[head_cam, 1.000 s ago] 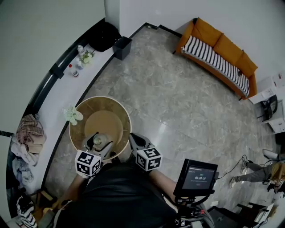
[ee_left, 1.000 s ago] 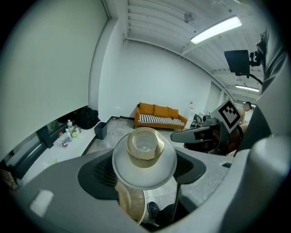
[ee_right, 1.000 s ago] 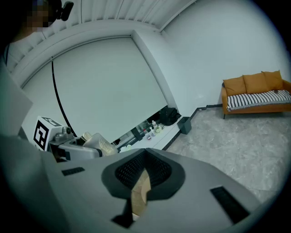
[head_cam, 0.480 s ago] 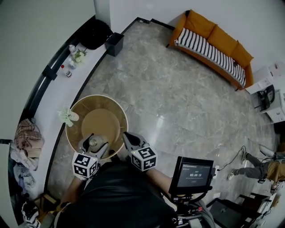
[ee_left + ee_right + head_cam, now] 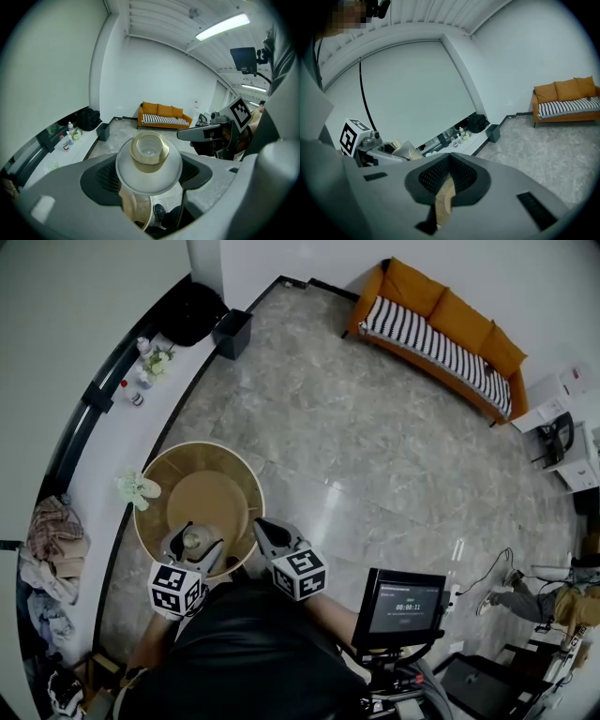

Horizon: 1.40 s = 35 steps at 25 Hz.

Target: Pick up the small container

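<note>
The small container (image 5: 194,540), a clear jar with a gold cap, sits between the jaws of my left gripper (image 5: 195,542), which is shut on it over the near part of the round wooden table (image 5: 211,498). In the left gripper view the container (image 5: 149,154) fills the middle, cap toward the camera, and the left gripper (image 5: 149,177) has both pads against it. My right gripper (image 5: 259,527) hovers at the table's near right rim, shut with nothing held. In the right gripper view its jaws stand almost together at the right gripper (image 5: 449,183), with only a sliver of wood showing.
A white flower bunch (image 5: 139,487) lies at the table's left rim. A white ledge (image 5: 103,442) along the left wall carries bottles and a cloth pile (image 5: 52,535). A black bin (image 5: 231,334), an orange sofa (image 5: 441,320) and a monitor on a stand (image 5: 405,601) stand around the stone floor.
The head view has drifted, so table and grippers sit slightly lower left. The left gripper stays shut on the container; the right gripper keeps its place beside it.
</note>
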Tool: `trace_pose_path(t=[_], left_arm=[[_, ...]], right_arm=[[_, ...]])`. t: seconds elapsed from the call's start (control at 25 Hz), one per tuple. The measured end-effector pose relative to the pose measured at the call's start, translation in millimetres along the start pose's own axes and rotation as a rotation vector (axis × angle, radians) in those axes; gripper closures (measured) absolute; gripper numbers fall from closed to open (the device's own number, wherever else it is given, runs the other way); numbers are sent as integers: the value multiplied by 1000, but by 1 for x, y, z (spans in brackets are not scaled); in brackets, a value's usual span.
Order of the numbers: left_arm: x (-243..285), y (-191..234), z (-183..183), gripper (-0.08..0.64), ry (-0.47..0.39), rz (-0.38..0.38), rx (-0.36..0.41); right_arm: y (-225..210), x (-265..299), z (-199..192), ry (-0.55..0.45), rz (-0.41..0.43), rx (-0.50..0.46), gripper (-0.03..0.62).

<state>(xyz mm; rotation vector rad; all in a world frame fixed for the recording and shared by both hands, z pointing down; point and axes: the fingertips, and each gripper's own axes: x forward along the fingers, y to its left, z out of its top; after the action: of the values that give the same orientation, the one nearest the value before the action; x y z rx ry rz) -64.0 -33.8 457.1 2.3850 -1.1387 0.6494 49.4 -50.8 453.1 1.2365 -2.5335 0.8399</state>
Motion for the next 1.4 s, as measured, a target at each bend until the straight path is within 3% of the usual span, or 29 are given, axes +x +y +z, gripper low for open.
trace_pose_path(t=[1.4], left_arm=[[1,-4,-6,232,19,-7,3]], right_arm=[[1,-2,-6,2,5,6,586]])
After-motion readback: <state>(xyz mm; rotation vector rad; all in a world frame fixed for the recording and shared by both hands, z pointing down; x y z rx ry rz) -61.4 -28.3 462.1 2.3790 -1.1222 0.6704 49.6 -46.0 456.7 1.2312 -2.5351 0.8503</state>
